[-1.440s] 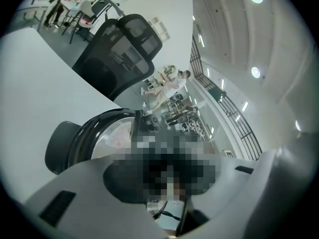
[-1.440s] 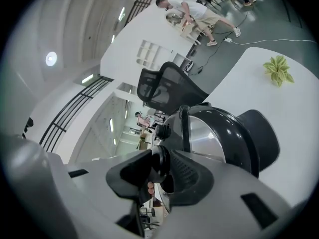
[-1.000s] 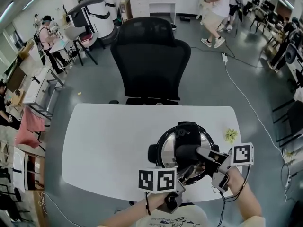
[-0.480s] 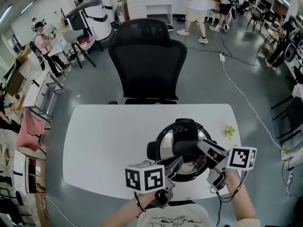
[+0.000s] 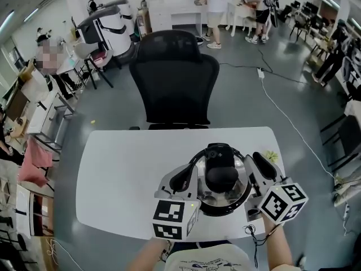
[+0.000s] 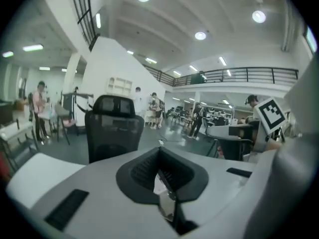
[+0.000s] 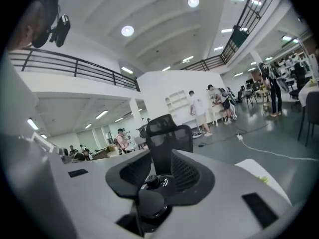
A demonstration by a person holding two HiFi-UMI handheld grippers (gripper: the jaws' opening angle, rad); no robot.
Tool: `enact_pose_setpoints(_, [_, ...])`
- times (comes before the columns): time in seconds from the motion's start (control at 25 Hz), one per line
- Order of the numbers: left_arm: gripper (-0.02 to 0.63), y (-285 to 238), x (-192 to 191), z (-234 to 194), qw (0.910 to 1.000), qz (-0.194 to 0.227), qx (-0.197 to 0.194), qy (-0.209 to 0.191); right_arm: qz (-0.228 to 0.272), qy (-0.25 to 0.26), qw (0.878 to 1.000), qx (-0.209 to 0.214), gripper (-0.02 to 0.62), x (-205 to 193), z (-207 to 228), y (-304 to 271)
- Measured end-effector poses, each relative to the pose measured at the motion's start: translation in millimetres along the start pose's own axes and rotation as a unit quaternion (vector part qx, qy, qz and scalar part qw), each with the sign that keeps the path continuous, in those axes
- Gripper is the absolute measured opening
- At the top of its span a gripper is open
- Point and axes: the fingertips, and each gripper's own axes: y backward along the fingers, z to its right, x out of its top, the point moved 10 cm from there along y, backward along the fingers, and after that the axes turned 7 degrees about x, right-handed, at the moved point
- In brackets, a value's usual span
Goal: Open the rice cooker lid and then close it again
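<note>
The rice cooker (image 5: 220,180) stands on the white table (image 5: 124,174) near its front edge, its steel lid down and the black handle (image 5: 221,176) on top. My left gripper (image 5: 181,176) lies along the cooker's left side, jaws shut with nothing between them (image 6: 160,158). My right gripper (image 5: 263,166) lies along the cooker's right side. Its jaws (image 7: 159,163) have just been closing a little but stand open, gripping nothing. Through their gap a black knob (image 7: 149,203) of the cooker shows low down.
A black office chair (image 5: 175,78) stands just behind the table. A small yellow-green thing (image 5: 272,156) lies on the table right of the cooker. A cable (image 5: 287,112) runs over the floor at the right, and people stand at the far back.
Both grippers have left the cooker's front and its handle. They rose, rolled and moved apart, the left one to the cooker's left side, the right one to its right.
</note>
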Motion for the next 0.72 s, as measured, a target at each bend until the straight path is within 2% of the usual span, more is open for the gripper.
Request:
enact_pose_setpoints(0.08, [0.012, 6.0, 9.0, -0.5, 0.9989, 0.029, 0.02, -0.03, 0.026, 0.028, 0.999, -0.013, 0.133, 2.8, -7.0, 5.0])
enact_pose_setpoints(0.16, [0.012, 11.3, 17.0, -1.3, 0.9974, 0.053, 0.028, -0.041, 0.053, 0.058, 0.997, -0.028, 0.124, 5.6, -13.5, 11.3])
enact_pose_setpoints(0.44, [0.012, 29.6, 37.2, 2.3, 0.9902, 0.13, 0.043, -0.029, 0.124, 0.154, 0.976, -0.089, 0.052, 17.0, -32.6, 35.5])
enact_pose_setpoints(0.6, [0.012, 45.3, 42.1, 8.1, 0.9867, 0.151, 0.055, -0.027, 0.143, 0.184, 0.966, -0.115, 0.017, 22.8, -42.6, 51.6])
enact_pose_setpoints(0.72, [0.012, 51.4, 42.5, 10.7, 0.9854, 0.156, 0.063, -0.027, 0.148, 0.193, 0.962, -0.127, 0.014, 25.4, -45.2, 59.4])
